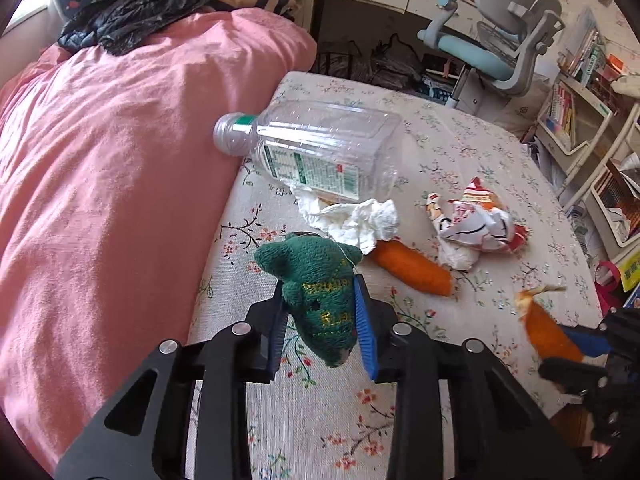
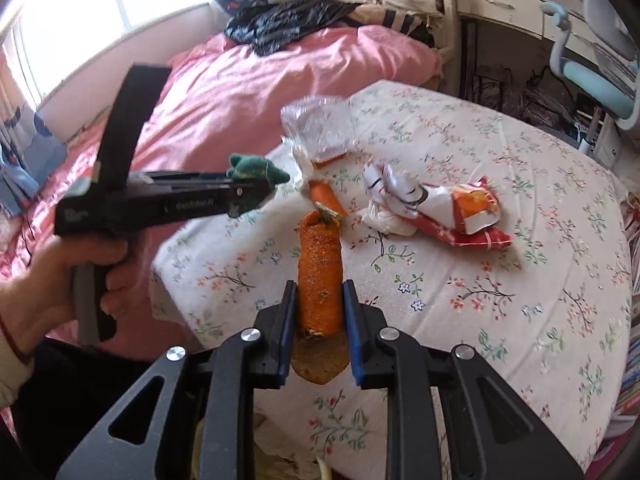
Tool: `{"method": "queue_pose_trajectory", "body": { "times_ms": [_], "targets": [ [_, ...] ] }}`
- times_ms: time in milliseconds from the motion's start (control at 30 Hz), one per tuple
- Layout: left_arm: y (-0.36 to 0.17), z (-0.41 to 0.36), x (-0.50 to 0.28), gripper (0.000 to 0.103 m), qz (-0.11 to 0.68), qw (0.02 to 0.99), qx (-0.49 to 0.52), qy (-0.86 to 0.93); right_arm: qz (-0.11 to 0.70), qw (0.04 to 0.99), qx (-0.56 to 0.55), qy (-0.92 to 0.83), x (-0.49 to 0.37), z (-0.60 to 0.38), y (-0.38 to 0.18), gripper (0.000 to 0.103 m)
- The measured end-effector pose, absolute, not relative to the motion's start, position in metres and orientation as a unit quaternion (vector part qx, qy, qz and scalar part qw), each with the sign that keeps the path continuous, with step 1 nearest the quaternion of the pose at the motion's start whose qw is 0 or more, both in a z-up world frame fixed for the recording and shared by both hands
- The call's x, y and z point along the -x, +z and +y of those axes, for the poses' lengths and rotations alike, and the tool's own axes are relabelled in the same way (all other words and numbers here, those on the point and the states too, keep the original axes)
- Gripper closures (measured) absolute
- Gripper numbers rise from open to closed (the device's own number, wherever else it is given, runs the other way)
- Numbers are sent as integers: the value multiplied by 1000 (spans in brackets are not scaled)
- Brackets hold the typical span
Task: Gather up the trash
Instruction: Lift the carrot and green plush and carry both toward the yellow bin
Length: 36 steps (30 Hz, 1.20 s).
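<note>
Trash lies crumpled near the clear bottle (image 1: 312, 146): one white tissue (image 1: 356, 220) and one torn wrapper (image 1: 476, 220). Your left gripper (image 1: 320, 320) clamps one green knitted toy (image 1: 320, 292). Your right gripper (image 2: 319, 320) clamps one of two orange knitted carrots (image 2: 319, 276).

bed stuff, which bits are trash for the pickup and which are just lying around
Trash for the job:
clear plastic bottle
crumpled tissue
crushed snack wrapper
orange knitted tube, shut in the right claw
green knitted piece, shut in the left claw
orange piece on the sheet

Just lying about:
pink duvet
black bag
desk chair
</note>
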<state>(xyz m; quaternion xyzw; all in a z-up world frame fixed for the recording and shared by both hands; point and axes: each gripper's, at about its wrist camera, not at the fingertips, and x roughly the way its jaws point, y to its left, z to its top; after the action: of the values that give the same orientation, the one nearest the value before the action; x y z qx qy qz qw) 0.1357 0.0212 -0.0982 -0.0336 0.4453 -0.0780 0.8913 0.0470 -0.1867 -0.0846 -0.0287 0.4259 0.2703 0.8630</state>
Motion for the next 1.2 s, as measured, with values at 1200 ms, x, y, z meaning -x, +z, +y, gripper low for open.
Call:
{"method": "queue_pose_trajectory", "body": {
  "times_ms": [1200],
  "targets": [
    [-11,-24,-13,73,300,949,-37,-90,303,909,-121,258,4,-249,-36,80]
  ]
}}
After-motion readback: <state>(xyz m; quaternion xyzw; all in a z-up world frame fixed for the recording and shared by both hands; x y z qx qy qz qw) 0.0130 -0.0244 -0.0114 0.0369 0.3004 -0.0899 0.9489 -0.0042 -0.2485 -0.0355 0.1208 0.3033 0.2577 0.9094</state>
